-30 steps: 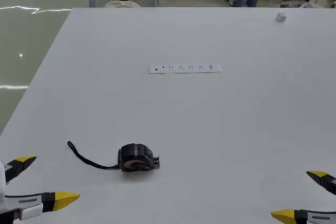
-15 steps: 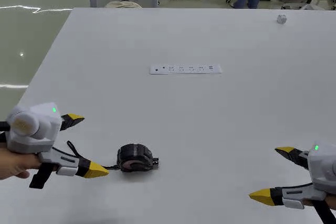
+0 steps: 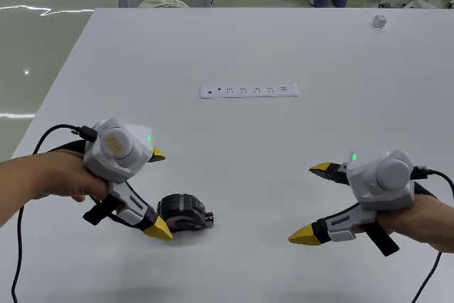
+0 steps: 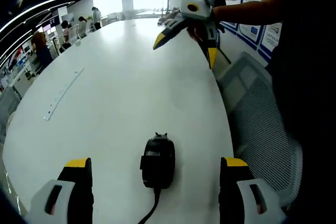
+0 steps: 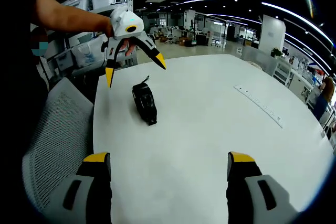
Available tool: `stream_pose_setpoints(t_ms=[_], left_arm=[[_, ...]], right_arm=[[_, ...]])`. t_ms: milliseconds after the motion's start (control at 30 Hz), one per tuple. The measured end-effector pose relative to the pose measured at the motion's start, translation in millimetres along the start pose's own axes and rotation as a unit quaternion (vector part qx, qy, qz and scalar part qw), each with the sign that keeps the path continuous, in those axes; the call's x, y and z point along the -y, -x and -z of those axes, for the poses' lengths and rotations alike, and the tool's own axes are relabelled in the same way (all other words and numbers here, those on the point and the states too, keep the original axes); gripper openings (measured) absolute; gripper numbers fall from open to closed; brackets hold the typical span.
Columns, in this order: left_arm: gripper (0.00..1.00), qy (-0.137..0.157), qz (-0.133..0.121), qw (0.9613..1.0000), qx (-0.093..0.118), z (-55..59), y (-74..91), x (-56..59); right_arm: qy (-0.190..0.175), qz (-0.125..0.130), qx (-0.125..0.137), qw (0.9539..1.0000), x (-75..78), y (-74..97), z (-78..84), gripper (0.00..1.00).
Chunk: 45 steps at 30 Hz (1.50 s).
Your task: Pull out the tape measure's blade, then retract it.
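Observation:
A black tape measure [image 3: 184, 213] lies on the white table [image 3: 234, 154], its black wrist strap trailing to the left, blade not drawn out. My left gripper [image 3: 157, 192] is open just left of it, its yellow tips to either side of the case's rear end. The left gripper view has the tape measure [image 4: 158, 161] lying between my wide-open jaws, untouched. My right gripper [image 3: 313, 201] is open and empty, well to the right of the tape. From the right gripper view the tape measure [image 5: 145, 101] lies ahead with the left gripper [image 5: 132, 60] above it.
A white power strip [image 3: 249, 91] lies flat at the table's middle. A small grey object [image 3: 379, 22] sits near the far right corner. A mesh chair [image 4: 262, 124] stands beside the table edge. People and office furniture stand beyond the far edge.
Both grippers have moved inward over the table. The left has closed in on the tape measure from the left; the right has risen and come toward the centre. The tape measure has not moved.

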<state>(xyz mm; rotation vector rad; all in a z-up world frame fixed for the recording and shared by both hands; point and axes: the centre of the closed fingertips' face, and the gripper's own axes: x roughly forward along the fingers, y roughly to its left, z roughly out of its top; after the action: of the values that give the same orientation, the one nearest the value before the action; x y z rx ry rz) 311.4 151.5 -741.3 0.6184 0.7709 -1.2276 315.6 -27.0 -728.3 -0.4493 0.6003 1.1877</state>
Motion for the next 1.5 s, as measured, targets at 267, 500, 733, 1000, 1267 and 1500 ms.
stream_pose_setpoints(t_ms=[267, 500, 733, 1000, 1267, 1500], left_arm=[[0.95, -0.013, 0.011, 0.9996, -0.022, 1.9, -19.3, -0.9], [0.79, -0.051, 0.017, 0.9974, -0.048, 11.4, -38.0, -4.9], [0.74, -0.043, 0.032, 0.9975, -0.045, 8.8, -50.4, -0.1], [0.57, -0.043, 0.018, 0.9972, -0.059, 18.9, -60.1, -2.6], [0.39, -0.020, 0.016, 0.9969, -0.074, 31.0, -65.1, 1.7], [0.39, -0.012, 0.010, 0.9990, -0.042, 27.6, -63.4, -0.7]], right_arm=[[0.033, -0.039, -0.011, 0.9986, -8.4, -33.3, -11.5, 0.91], [0.042, -0.065, -0.004, 0.9970, -16.8, -65.3, -28.6, 0.89], [0.057, -0.080, -0.008, 0.9951, -19.3, -86.6, -38.0, 0.86], [0.087, -0.112, -0.030, 0.9894, -31.1, -105.5, -34.8, 0.77], [0.114, -0.135, -0.063, 0.9822, -40.7, -126.5, -30.2, 0.68], [0.131, -0.142, -0.087, 0.9772, -41.5, -139.1, -27.2, 0.59]])
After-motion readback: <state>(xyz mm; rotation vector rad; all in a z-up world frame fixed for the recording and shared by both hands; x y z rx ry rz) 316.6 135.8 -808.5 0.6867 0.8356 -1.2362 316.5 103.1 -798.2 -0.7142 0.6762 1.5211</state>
